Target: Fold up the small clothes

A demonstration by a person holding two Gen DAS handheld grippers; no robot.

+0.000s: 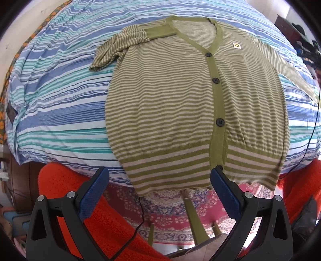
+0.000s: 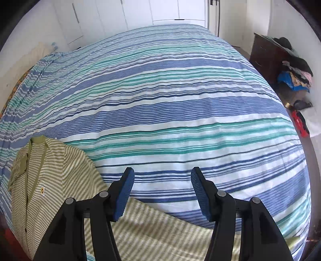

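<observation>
bed cover (image 2: 180,104): blue, green and white stripes | rug (image 1: 170,212): red with flowers, on the floor | red blanket (image 1: 66,184): fuzzy, by the bed | brown dresser (image 2: 264,58): clothes pile (image 2: 297,74) beside it | white closet doors (image 2: 140,14): behind bed

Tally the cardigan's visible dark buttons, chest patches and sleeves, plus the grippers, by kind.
Dark buttons: 4
Chest patch: 1
Sleeves: 2, one folded across the chest, one spread out
Grippers: 2, left gripper, right gripper
Total: 9
</observation>
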